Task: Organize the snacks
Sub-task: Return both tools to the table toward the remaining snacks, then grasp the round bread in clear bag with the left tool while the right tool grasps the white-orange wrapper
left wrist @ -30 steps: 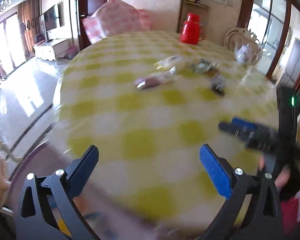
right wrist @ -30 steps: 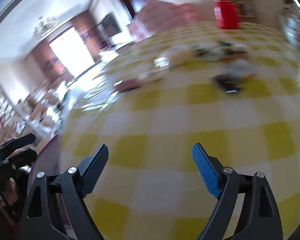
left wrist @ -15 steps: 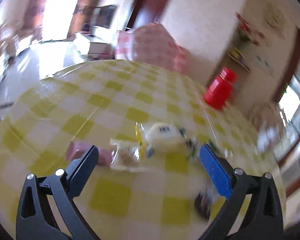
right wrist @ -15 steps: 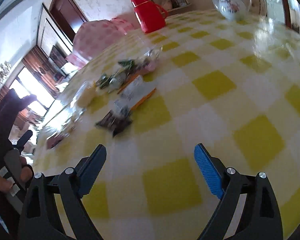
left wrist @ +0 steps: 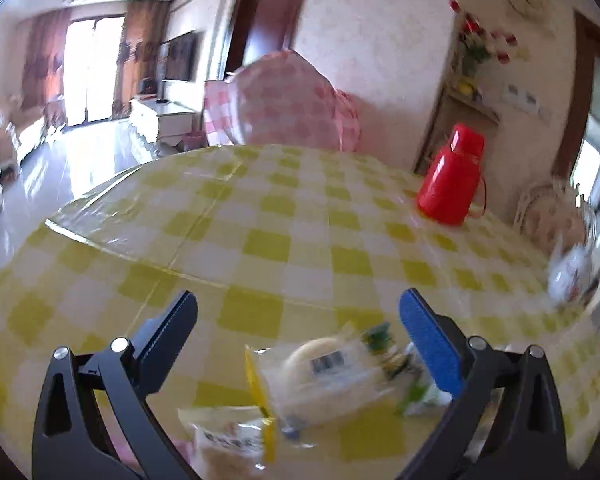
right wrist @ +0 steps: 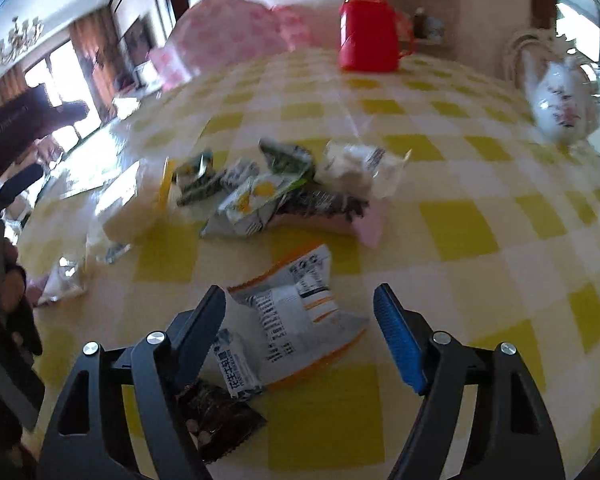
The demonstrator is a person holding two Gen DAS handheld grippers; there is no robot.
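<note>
Your right gripper point(right wrist: 298, 322) has black angular fingers, one faced with a ribbed blue pad; its jaws stand apart and are closing. Between them lies a flat, crinkled white snack packet with orange edges point(right wrist: 296, 312), printed with small text, resting on the counter and not pressed by either pad. Just beside the left finger, nearer you, sits a small dark glossy packet point(right wrist: 216, 420). Beyond the gripper, a loose pile of foil and plastic snack wrappers point(right wrist: 284, 188) spreads over the glossy yellow-and-white checked cloth of the round counter point(right wrist: 480, 220). Far past the pile stands a smooth red plastic flask point(right wrist: 366, 24), and to the far right a white floral china teapot point(right wrist: 564, 100).

Your left gripper point(left wrist: 298, 320) also stands wide apart, holding nothing. Below and between its fingers lies a clear plastic bag holding a round pale bun point(left wrist: 324, 372), with a barcode label. A second clear packet point(left wrist: 228, 440) overlaps its near left side.
</note>
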